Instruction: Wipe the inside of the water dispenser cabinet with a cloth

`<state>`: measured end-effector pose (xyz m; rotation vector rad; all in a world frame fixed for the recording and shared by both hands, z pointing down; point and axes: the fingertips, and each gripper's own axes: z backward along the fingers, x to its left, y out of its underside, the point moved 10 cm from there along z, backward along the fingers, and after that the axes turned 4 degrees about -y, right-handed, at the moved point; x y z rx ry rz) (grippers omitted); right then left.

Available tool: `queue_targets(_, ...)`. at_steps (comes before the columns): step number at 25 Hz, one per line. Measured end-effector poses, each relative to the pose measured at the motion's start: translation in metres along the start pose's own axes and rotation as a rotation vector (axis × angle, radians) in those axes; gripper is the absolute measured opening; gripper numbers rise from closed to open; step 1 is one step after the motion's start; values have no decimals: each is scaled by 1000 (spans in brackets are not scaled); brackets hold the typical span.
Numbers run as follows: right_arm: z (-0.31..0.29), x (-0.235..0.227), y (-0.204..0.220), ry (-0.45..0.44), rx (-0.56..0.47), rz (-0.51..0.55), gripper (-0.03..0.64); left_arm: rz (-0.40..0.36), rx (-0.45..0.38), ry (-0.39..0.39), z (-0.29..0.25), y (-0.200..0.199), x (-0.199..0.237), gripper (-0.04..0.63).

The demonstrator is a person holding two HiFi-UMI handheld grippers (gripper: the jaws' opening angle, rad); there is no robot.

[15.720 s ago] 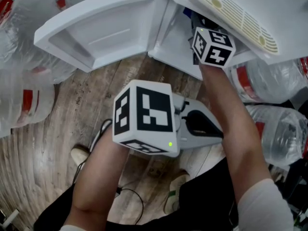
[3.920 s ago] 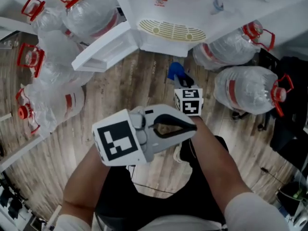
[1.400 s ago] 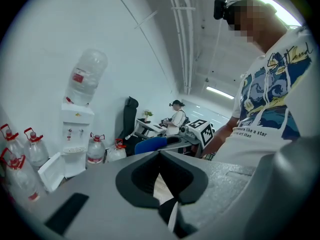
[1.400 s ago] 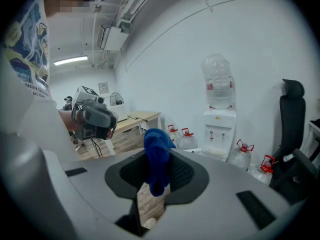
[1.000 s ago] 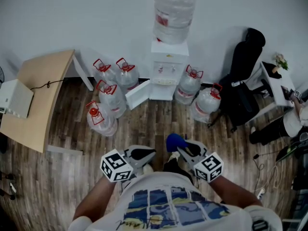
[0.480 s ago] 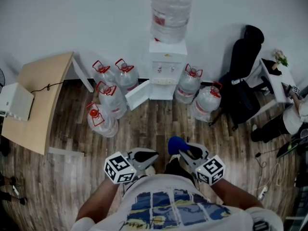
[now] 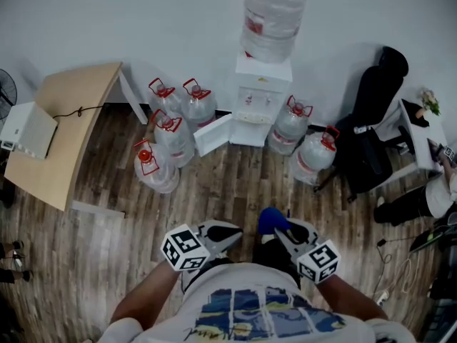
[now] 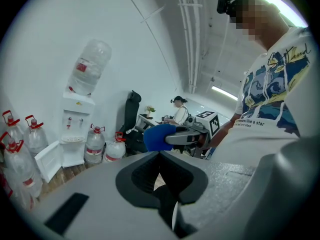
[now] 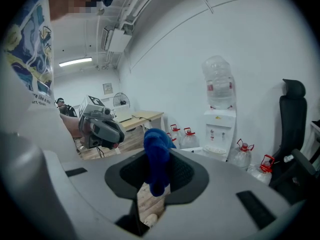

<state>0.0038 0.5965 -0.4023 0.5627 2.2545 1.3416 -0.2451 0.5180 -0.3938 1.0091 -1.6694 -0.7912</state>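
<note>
Cloth first: the blue cloth is bunched between the jaws of your right gripper, with a tail hanging down through the gap, so that gripper is clenched on it. Your left gripper has its jaws pressed together with nothing between them. In the head view both grippers sit close to your chest at 6 o'clock, and the cloth pokes out just past the right one.

The water dispenser stands well apart from you at 12 o'clock. It has a large bottle on top, and its cabinet door is swung open toward 9 o'clock. Water jugs crowd the floor at 10 to 11 o'clock, with more at 1 o'clock beside the dispenser. An office chair is at 2 o'clock.

As I read it, no wiping is under way. You are standing back from the cabinet with the cloth gripped and ready. The inside of the cabinet is too small to judge from here.

If the inside has yet to be wiped, the next move is to:
- walk toward 12 o'clock and get low in front of the open cabinet;
- lead in with the right gripper, keeping the clamp firm so the cloth does not slip out;
- use the free left gripper to steady the door;
- mind the jugs on either side as you close in.
</note>
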Motion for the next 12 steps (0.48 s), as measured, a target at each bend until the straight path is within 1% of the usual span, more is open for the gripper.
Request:
queue_targets(4,8,-24,-1,-53,0,27,83,13,-14,-52,-18,-4,-8,2)
queue_targets(7,21,-50,-8,-92,-10,48,82,38,-27,-88,-45,-14,-18,2)
queue_targets(9,38,-70,-13,-110,-14,68,82,49,-36,-94,-72,-26,-31,2)
queue_targets(12,67,-101,-15,-122,-16,90,81,34,-37,-82,-116,-44,-53,2)
